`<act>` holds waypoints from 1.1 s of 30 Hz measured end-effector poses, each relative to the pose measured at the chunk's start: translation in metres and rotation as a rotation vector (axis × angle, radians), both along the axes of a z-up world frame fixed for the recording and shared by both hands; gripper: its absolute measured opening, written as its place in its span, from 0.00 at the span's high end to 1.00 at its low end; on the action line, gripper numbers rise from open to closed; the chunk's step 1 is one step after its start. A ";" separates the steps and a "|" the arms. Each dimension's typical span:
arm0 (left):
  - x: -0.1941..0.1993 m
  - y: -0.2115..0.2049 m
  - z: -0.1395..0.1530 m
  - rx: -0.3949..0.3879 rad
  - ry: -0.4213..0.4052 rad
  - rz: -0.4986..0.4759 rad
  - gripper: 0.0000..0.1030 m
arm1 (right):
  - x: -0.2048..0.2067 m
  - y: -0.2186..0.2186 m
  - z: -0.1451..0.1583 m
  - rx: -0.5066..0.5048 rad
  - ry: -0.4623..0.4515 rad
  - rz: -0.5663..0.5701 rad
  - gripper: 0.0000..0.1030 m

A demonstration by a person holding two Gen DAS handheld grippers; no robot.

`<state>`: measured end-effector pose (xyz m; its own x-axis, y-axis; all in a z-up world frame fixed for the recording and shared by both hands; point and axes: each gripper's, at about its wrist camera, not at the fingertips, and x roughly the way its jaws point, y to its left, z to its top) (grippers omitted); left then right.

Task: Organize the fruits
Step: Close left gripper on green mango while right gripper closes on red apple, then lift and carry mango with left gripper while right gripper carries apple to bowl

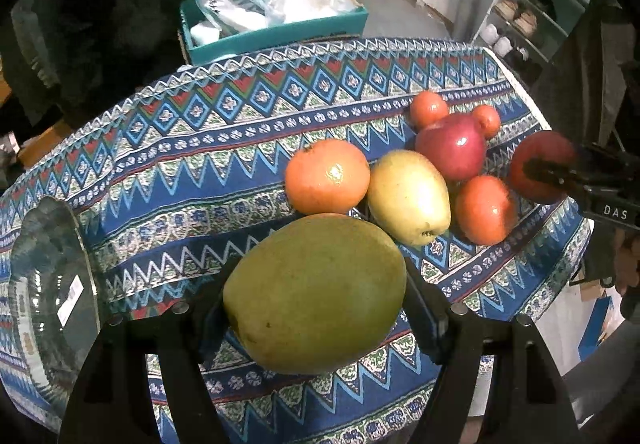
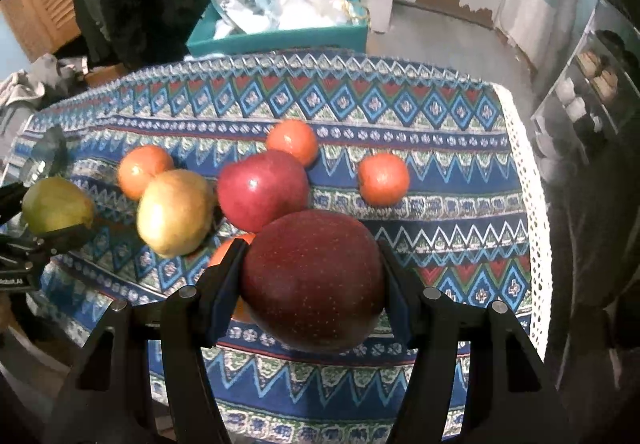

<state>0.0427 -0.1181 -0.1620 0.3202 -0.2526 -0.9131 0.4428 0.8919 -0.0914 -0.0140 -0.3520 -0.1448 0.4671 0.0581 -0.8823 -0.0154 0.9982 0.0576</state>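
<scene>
My left gripper [image 1: 316, 292] is shut on a big green mango [image 1: 314, 294], held above the patterned tablecloth [image 1: 192, 147]. In the right wrist view the same mango [image 2: 56, 205] shows at the far left. My right gripper [image 2: 312, 280] is shut on a dark red apple [image 2: 312, 280], also lifted off the cloth; that apple [image 1: 540, 163] shows at the right edge of the left wrist view. On the cloth lie a yellow pear-like fruit [image 1: 408, 197], a second red apple [image 1: 450, 147] and several orange fruits [image 1: 328, 175].
A glass bowl [image 1: 48, 284] stands at the table's left edge. Beyond the far edge sits a teal box [image 1: 276, 27] full of bags. A shoe rack [image 1: 536, 11] stands at the back right. A dark garment hangs at the back left.
</scene>
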 end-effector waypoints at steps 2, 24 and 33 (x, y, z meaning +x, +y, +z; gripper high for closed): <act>-0.001 0.003 0.005 0.002 -0.013 0.008 0.25 | 0.000 0.004 0.007 0.000 -0.021 0.007 0.39; -0.015 0.044 0.074 -0.038 -0.175 0.062 0.25 | 0.007 0.066 0.079 0.035 -0.193 0.136 0.39; -0.017 0.072 0.093 -0.048 -0.235 0.118 0.25 | 0.018 0.104 0.099 0.067 -0.232 0.202 0.39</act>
<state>0.0255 -0.0465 -0.0688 0.5513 -0.2420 -0.7984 0.3504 0.9357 -0.0416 0.0038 -0.2484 -0.0455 0.6284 0.2246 -0.7448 -0.2337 0.9677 0.0946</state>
